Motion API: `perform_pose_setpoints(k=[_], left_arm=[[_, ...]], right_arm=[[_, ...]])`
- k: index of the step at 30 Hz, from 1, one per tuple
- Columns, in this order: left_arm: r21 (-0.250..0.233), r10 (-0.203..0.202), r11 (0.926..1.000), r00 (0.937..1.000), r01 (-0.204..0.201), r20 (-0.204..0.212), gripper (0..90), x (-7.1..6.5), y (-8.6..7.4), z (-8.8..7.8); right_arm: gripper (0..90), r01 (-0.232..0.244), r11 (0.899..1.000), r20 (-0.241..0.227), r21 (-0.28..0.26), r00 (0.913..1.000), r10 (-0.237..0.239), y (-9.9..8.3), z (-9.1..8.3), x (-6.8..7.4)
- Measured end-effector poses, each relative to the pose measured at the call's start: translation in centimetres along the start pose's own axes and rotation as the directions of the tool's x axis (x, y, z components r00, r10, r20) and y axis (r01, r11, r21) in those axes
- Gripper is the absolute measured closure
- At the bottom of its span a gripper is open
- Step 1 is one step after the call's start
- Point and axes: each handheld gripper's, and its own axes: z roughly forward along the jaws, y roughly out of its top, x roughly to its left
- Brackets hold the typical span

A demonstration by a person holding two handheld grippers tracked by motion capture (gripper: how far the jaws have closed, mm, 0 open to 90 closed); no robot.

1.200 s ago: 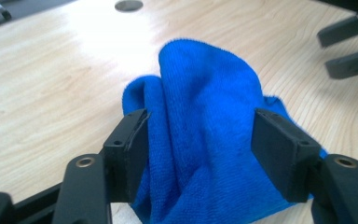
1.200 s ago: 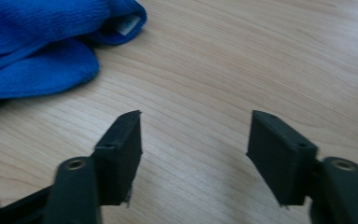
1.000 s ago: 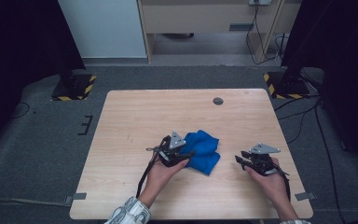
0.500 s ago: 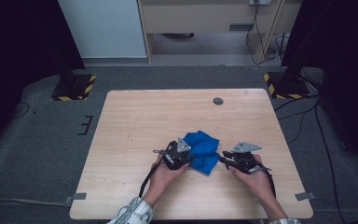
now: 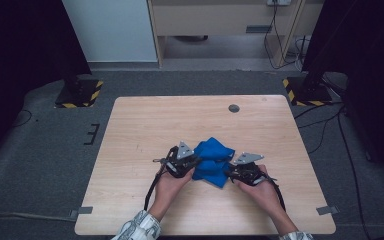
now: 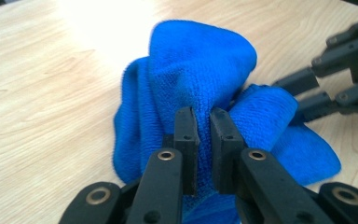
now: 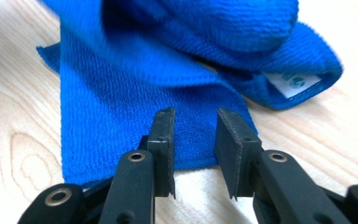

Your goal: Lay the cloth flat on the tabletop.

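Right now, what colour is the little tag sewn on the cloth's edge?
White, with small teal printing, on the blue cloth; the tag shows best in the right gripper view.

Legible text: none. White label (image 7: 292, 83) sewn at edge of blue cloth (image 7: 135, 88), right gripper view: small round teal mark plus faint blurred print, unreadable. Yellow-black hazard stripes (image 5: 96, 94) on stand bases on floor, high view: marking only, no lettering.
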Motion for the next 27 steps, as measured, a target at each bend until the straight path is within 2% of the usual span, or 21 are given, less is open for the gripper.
perform_pose_setpoints(k=[3, 8, 11, 13, 17, 21, 27], left_arm=[[-0.012, -0.016, 0.9998, 0.9998, 0.016, -0.012, 83.3, 0.6, -0.1, -0.3], [0.005, -0.028, 0.9996, 0.9990, 0.028, -0.034, 84.0, 1.3, -0.6, -0.3], [0.037, -0.024, 0.9990, 0.9985, 0.026, -0.050, 84.0, 1.7, -1.1, 0.1], [0.078, -0.008, 0.9969, 0.9976, 0.013, -0.069, 83.9, 2.1, -1.6, 0.4], [0.130, -0.021, 0.9911, 0.9975, 0.030, -0.067, 82.9, 2.9, -2.5, 0.9], [0.161, -0.019, 0.9865, 0.9978, 0.029, -0.063, 81.6, 3.5, -3.0, 1.3], [0.168, -0.019, 0.9854, 0.9978, 0.030, -0.063, 77.7, 3.7, -3.2, 1.4]], right_arm=[[69.2, -0.011, 1.000, -0.011, 0.008, 0.9999, 0.011, 0.0, 0.0, 0.2], [70.1, -0.022, 1.000, -0.042, 0.016, 0.9989, 0.022, -0.3, -0.4, 0.8], [71.5, -0.009, 1.000, -0.056, 0.023, 0.9984, 0.011, -0.5, -0.6, 1.4], [72.0, -0.002, 0.999, -0.071, 0.032, 0.9975, 0.004, -0.5, -0.7, 1.9], [71.4, 0.011, 0.999, -0.091, 0.037, 0.9958, -0.008, -0.5, -0.9, 2.3], [66.8, -0.007, 1.000, -0.086, -0.015, 0.9963, 0.005, -0.4, -1.4, 1.8], [67.2, -0.033, 0.995, -0.062, -0.090, 0.9977, 0.027, -0.1, -2.6, 1.1]])
